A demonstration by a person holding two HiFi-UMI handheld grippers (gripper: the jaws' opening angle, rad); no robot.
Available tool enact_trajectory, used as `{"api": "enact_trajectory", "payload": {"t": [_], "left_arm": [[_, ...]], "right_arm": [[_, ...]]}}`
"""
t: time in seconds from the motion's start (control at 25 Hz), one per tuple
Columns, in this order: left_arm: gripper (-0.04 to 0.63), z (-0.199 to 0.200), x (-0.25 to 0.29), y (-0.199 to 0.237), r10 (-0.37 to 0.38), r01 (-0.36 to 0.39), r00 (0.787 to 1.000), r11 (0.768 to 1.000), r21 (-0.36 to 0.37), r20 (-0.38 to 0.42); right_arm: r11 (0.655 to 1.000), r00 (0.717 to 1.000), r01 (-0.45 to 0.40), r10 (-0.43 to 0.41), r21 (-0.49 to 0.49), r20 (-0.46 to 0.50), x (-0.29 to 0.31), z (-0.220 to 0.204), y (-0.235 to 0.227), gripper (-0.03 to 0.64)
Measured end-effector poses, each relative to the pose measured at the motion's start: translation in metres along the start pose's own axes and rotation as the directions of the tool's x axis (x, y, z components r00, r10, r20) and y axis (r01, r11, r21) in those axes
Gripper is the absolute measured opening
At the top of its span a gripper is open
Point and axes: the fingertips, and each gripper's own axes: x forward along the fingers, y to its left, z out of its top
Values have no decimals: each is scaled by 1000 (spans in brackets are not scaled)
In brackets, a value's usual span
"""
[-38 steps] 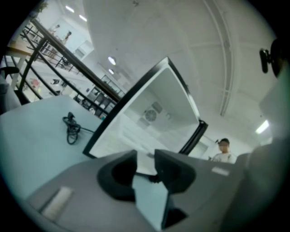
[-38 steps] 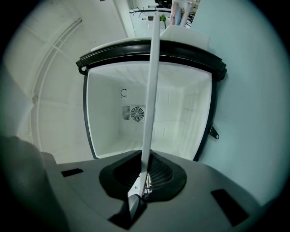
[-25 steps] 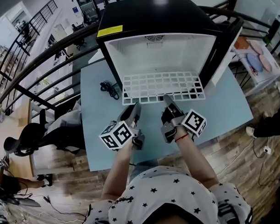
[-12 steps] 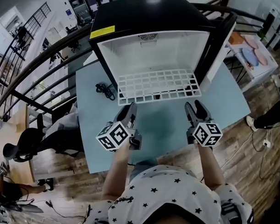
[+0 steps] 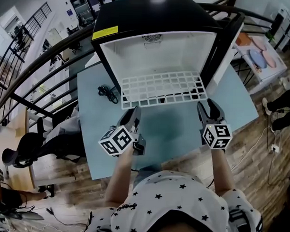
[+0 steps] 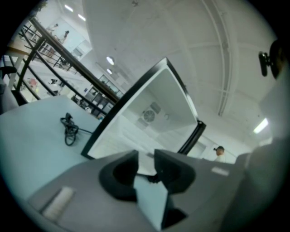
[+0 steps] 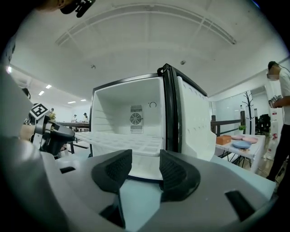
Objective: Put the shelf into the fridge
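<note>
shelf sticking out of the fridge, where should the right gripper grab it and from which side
Probably the front rail of the shelf near its right corner, coming level from the table side. The shelf lies flat, partly out of the fridge, so that edge is reachable, and the left gripper holds the left end. The right gripper, jaws just opened and empty, sits beside that corner.

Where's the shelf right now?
Head view, centre: the shelf sticks out of the open fridge over the table. The left gripper holds its front left corner; the right gripper, jaws just opened and empty, is off its front right corner.
</note>
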Motion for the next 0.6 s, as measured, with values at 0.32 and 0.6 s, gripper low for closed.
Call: {"api": "enact_trajectory", "payload": {"t": [0.32, 0.6], "left_arm": [[110, 1, 1, -2, -10, 10, 1000, 1000, 4, 3], [109, 3, 5, -4, -20, 20, 1000, 1000, -6, 11]], "right_arm": [[1000, 1000, 5, -5, -7, -5, 9, 6, -2, 181], [1000, 1000, 16, -16, -4, -2, 15, 10, -5, 181]]}}
